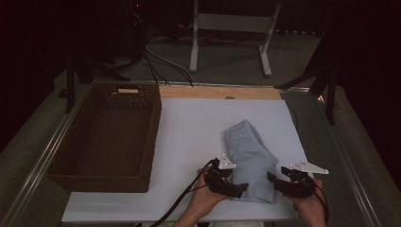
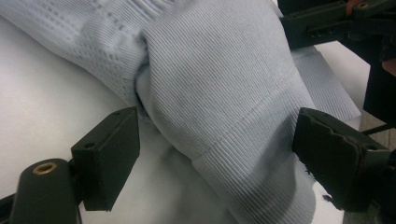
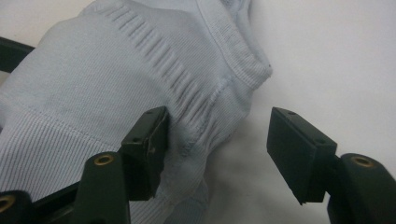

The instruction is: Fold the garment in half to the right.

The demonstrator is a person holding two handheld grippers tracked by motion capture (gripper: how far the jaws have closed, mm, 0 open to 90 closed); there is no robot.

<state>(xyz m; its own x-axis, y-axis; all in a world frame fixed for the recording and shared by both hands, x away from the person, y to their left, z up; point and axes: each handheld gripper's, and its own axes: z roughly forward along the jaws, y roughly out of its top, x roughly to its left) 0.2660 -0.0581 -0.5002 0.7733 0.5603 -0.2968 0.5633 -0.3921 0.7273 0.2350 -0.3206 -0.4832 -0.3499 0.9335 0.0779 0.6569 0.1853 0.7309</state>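
Observation:
A folded light blue knit garment (image 1: 248,158) lies on the white board (image 1: 189,132), near its front edge. My left gripper (image 1: 239,188) sits at the garment's front left corner and my right gripper (image 1: 274,178) at its front right edge. In the left gripper view the left gripper (image 2: 217,158) is open wide, with the ribbed hem (image 2: 243,154) lying between the jaws. In the right gripper view the right gripper (image 3: 217,149) is also open; a fold of the garment (image 3: 140,70) bulges between its jaws, against the left one.
A dark wicker basket (image 1: 151,137) stands on the left part of the table, beside the board. A wooden strip (image 1: 217,92) runs along the board's far edge. Cables (image 1: 156,61) and a white stand (image 1: 231,28) are on the floor beyond the table.

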